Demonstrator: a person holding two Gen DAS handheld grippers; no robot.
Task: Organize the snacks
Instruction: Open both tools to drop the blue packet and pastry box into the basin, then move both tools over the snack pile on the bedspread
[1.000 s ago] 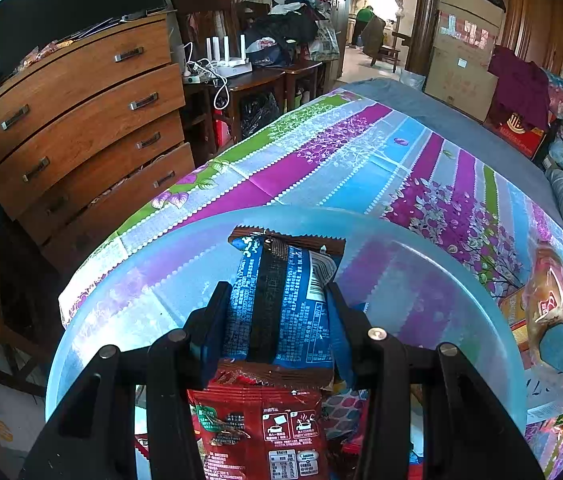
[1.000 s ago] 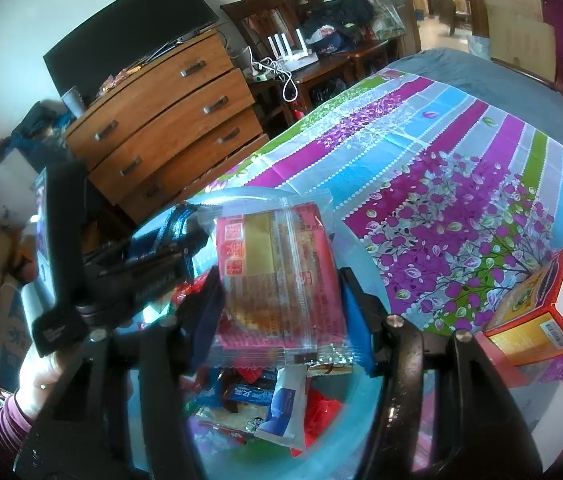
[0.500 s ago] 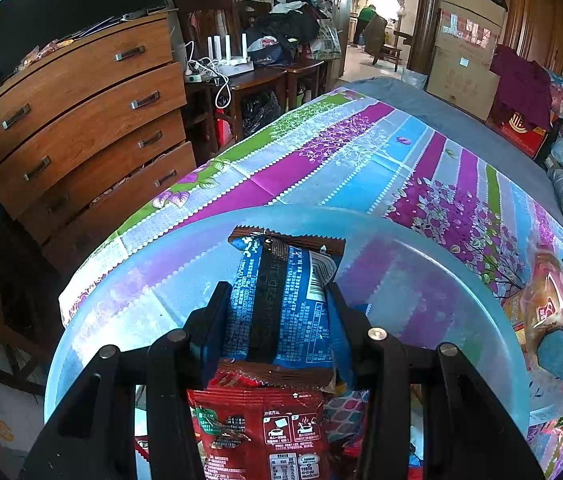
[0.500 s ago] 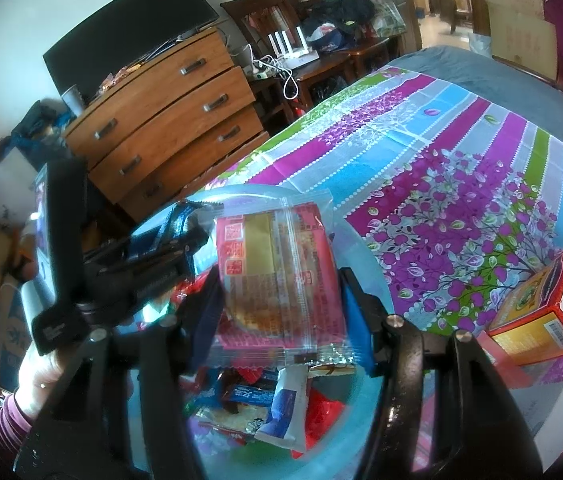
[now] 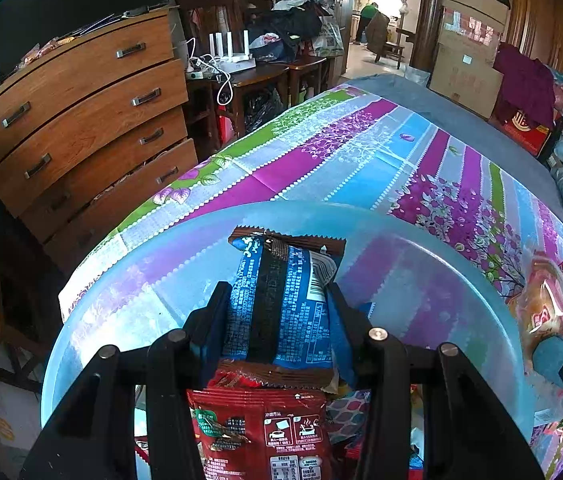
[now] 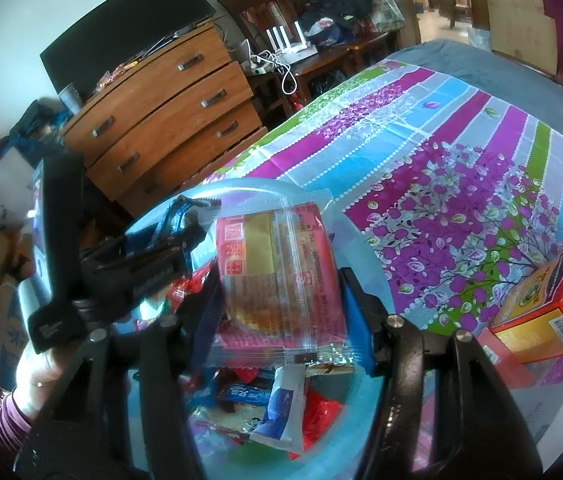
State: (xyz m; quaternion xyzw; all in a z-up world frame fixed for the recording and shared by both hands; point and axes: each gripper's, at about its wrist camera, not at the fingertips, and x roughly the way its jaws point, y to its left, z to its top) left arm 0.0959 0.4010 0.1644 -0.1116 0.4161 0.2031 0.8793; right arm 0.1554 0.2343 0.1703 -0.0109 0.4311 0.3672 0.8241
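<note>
- Left wrist view: the left hand-held gripper (image 5: 279, 304) is clamped on a blue snack packet (image 5: 281, 300), which stands upright between its two fingers with its brown crimped top edge pointing away from the camera. The packet hangs over the translucent blue bowl (image 5: 421, 264), inside the rim. Below the fingers a red snack packet (image 5: 265, 432) lies in the bowl among other wrappers. The bowl sits on a counter covered by a striped floral cloth (image 5: 361, 160). At the right edge the right hand-held gripper (image 5: 561, 344) shows with a pink pastry packet (image 5: 545, 312) in its grip.
- Right wrist view: the right hand-held gripper (image 6: 281, 300) holds the pink pastry packet (image 6: 281, 272) between its fingers, above the bowl (image 6: 345, 432). A white and blue sachet (image 6: 281, 408) and other wrappers lie in the bowl beneath it. To the left, the left hand-held gripper (image 6: 185, 232) holds the blue snack packet (image 6: 173, 216) over the same bowl. An orange and red box (image 6: 537, 300) rests on the cloth to the right, apart from the bowl.
</note>
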